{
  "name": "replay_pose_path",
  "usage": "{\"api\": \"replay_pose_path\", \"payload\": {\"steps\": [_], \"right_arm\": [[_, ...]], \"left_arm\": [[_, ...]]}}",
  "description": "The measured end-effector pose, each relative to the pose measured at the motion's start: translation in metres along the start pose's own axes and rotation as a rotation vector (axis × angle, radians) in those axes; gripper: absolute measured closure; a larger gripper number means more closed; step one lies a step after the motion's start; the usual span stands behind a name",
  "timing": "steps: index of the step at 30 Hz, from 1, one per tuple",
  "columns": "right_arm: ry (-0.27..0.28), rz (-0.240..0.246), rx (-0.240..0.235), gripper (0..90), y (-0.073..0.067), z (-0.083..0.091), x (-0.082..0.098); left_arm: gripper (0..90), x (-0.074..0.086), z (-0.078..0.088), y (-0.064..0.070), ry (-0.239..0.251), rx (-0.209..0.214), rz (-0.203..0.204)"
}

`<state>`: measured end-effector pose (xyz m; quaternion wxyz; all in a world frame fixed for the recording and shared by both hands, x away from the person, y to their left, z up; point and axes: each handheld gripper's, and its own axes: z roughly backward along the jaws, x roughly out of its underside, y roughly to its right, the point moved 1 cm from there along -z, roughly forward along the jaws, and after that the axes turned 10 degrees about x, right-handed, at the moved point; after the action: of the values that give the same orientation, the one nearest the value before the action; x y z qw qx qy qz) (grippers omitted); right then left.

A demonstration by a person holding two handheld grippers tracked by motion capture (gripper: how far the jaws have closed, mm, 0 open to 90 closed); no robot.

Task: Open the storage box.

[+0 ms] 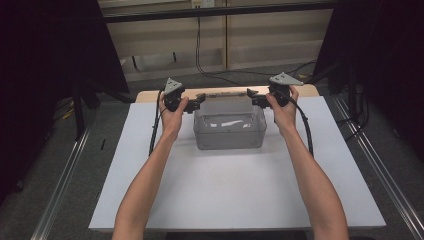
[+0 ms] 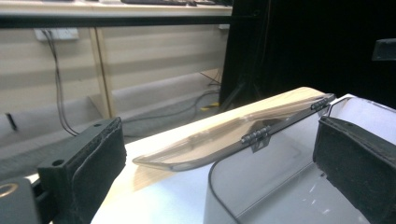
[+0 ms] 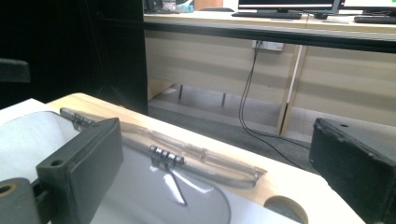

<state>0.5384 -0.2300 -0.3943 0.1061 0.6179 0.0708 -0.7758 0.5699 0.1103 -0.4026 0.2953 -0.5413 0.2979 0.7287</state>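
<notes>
Clear plastic bin (image 1: 230,129) sits mid-table toward the far edge, its hinged lid (image 1: 225,94) flipped open behind it, long axis running left-right. Left gripper (image 1: 196,103) is at bin's far-left corner, right gripper (image 1: 252,99) at far-right; equally near. Both w/ jaws apart, nothing between. Forearms extended, grippers pointing inward.

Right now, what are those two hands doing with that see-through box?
A person holds a gripper in each hand at the far corners of a clear plastic box on the white table. The box's hinged lid is flipped open and lies back behind it. The left gripper and the right gripper both stand open, with nothing between their jaws.
</notes>
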Motion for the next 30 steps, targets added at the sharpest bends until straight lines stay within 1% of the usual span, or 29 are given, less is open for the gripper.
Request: {"api": "replay_pose_path", "payload": {"steps": [2, 3, 5, 6, 8, 9, 10, 11, 12, 13, 14, 15, 17, 18, 19, 20, 21, 22, 23, 24, 25, 26, 28, 30], "right_arm": [[-0.001, 0.004, 0.005, 1.7, -0.001, 0.002, 0.001], [0.000, 0.007, 0.012, 0.2, -0.001, 0.003, 0.002], [-0.005, -0.005, 0.014, 0.3, -0.002, 0.007, 0.004], [0.006, -0.005, 0.023, 0.3, -0.004, 0.011, 0.005], [0.015, -0.007, 0.029, 0.0, -0.005, 0.014, 0.005], [0.027, -0.002, 0.031, 0.0, -0.006, 0.019, 0.005], [0.027, -0.002, 0.031, 0.0, -0.006, 0.019, 0.005], [0.033, 0.007, 0.034, 0.0, -0.008, 0.025, 0.006], [0.033, 0.007, 0.034, 0.0, -0.008, 0.025, 0.006], [0.035, 0.027, 0.043, 0.0, -0.010, 0.030, 0.006], [0.035, 0.027, 0.043, 0.0, -0.010, 0.030, 0.006], [0.038, 0.028, 0.044, 0.1, -0.010, 0.032, 0.007], [0.039, 0.035, 0.053, 0.2, -0.011, 0.037, 0.008], [0.045, 0.035, 0.057, 0.1, -0.011, 0.039, 0.009], [0.044, 0.033, 0.055, 0.0, -0.011, 0.044, 0.010], [0.044, 0.033, 0.055, 0.0, -0.011, 0.044, 0.010], [0.053, 0.039, 0.059, 0.0, -0.012, 0.050, 0.011], [0.054, 0.043, 0.056, 0.0, -0.013, 0.053, 0.012], [0.056, 0.054, 0.057, 0.0, -0.013, 0.056, 0.012], [0.056, 0.054, 0.057, 0.0, -0.013, 0.056, 0.012], [0.056, 0.072, 0.069, 0.0, -0.012, 0.061, 0.013], [0.059, 0.068, 0.072, 0.0, -0.012, 0.063, 0.013], [0.069, 0.067, 0.076, 0.0, -0.011, 0.071, 0.013], [0.071, 0.069, 0.077, 0.0, -0.011, 0.074, 0.013]], "left_arm": [[3.0, 0.000, 0.002, 0.001, 0.002, -0.001, -0.004], [3.0, 0.001, 0.006, 0.003, 0.008, -0.002, -0.012], [3.0, 0.003, 0.011, 0.006, 0.029, 0.003, -0.020], [3.0, 0.004, 0.015, 0.010, 0.030, 0.014, -0.016], [3.0, 0.004, 0.018, 0.012, 0.032, 0.015, -0.021], [3.0, 0.008, 0.023, 0.017, 0.030, 0.000, -0.033], [3.0, 0.008, 0.023, 0.017, 0.030, 0.000, -0.033], [3.0, 0.009, 0.025, 0.019, 0.028, -0.012, -0.051], [3.0, 0.011, 0.028, 0.021, 0.033, -0.014, -0.053], [3.0, 0.014, 0.031, 0.022, 0.040, -0.010, -0.048], [3.0, 0.014, 0.031, 0.022, 0.040, -0.010, -0.048], [3.0, 0.015, 0.034, 0.024, 0.052, -0.014, -0.031], [3.0, 0.016, 0.040, 0.026, 0.064, -0.011, -0.020], [3.0, 0.017, 0.042, 0.028, 0.072, -0.015, -0.018], [3.0, 0.016, 0.045, 0.029, 0.076, -0.014, -0.028], [3.0, 0.016, 0.048, 0.031, 0.081, -0.016, -0.030], [3.1, 0.016, 0.051, 0.033, 0.070, -0.021, -0.047], [3.1, 0.014, 0.056, 0.035, 0.069, -0.009, -0.068], [3.3, 0.014, 0.059, 0.036, 0.080, -0.017, -0.065], [3.4, 0.014, 0.059, 0.036, 0.080, -0.017, -0.065], [3.4, 0.012, 0.065, 0.037, 0.092, -0.024, -0.064], [3.4, 0.012, 0.068, 0.039, 0.101, -0.027, -0.055], [3.4, 0.012, 0.074, 0.040, 0.104, -0.034, -0.069], [3.4, 0.012, 0.077, 0.041, 0.107, -0.037, -0.070]]}}
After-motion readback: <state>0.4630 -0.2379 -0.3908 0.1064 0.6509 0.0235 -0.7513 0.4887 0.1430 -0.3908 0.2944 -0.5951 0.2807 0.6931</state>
